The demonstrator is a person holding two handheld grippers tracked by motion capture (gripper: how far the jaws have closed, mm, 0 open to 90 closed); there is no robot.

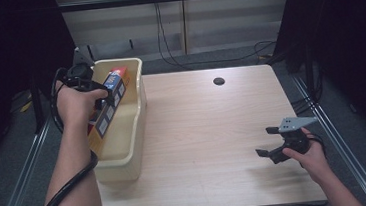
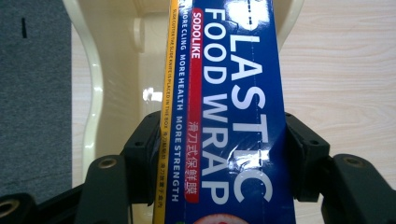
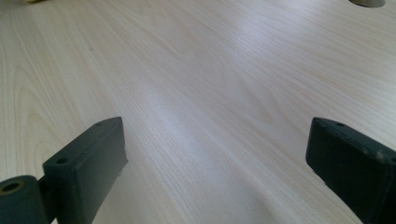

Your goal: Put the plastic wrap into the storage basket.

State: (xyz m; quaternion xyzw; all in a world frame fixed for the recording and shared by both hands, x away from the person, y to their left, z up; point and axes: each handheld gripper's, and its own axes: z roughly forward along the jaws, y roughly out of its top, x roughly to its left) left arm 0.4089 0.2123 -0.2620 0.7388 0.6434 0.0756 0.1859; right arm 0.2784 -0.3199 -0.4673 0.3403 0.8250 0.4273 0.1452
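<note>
A long blue and yellow plastic food wrap box (image 1: pixel 109 105) hangs tilted over the cream plastic bin (image 1: pixel 133 137) at the table's left side. My left gripper (image 1: pixel 101 96) is shut on the box partway along its length. In the left gripper view the box (image 2: pixel 224 107) fills the space between the two black jaws, and both pads press on its sides, with the bin's inside (image 2: pixel 116 84) below. My right gripper (image 1: pixel 267 141) rests low over the bare table near the front right corner, jaws wide apart with nothing between them (image 3: pixel 215 158).
The light wood table (image 1: pixel 213 125) has a dark cable hole (image 1: pixel 219 81) near its back edge. Metal rails run along both sides of the table. A black cable trails from my left gripper down along the forearm. Cables lie on the floor behind.
</note>
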